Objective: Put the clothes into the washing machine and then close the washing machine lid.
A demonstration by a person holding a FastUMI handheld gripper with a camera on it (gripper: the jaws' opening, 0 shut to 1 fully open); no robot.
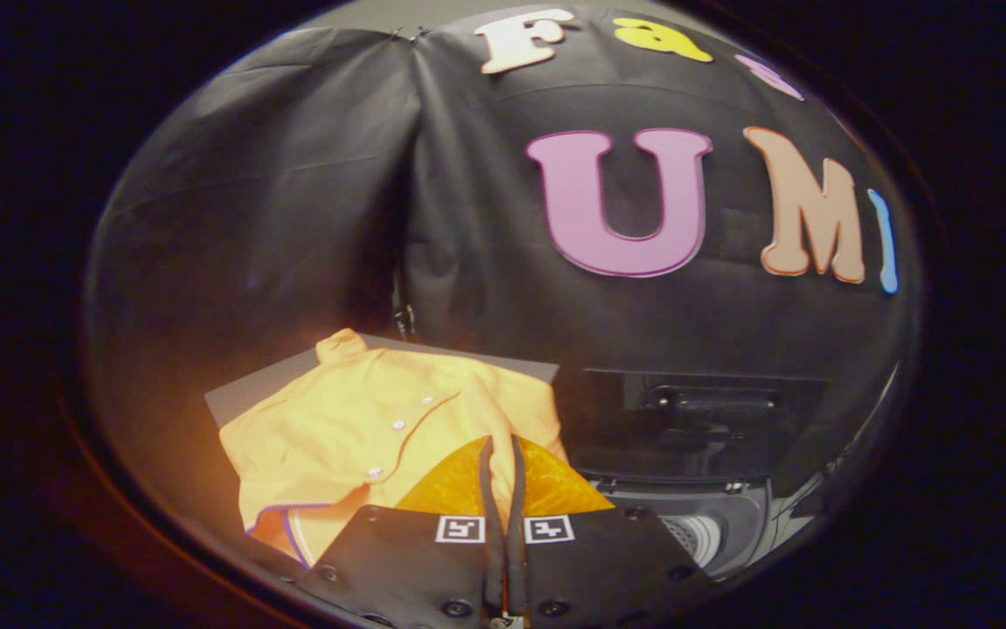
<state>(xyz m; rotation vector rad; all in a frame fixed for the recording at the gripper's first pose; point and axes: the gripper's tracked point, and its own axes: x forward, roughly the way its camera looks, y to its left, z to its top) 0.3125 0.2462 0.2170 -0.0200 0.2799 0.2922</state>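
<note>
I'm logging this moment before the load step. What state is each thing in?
Gripper: jaws closed together, tips over the shirt's near edge; a grip cannot be told.
Orange shirt: buttoned, lying spread on a grey board.
Washing machine: lid raised, drum open.

one orange shirt (pixel 363 419), one washing machine (pixel 713 515), one raised lid (pixel 695 419)

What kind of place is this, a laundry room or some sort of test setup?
Likely a staged test booth: black cloth wall, an orange shirt on a grey board, an open-topped washing machine beside it. The tongs are shut over the shirt.
</note>
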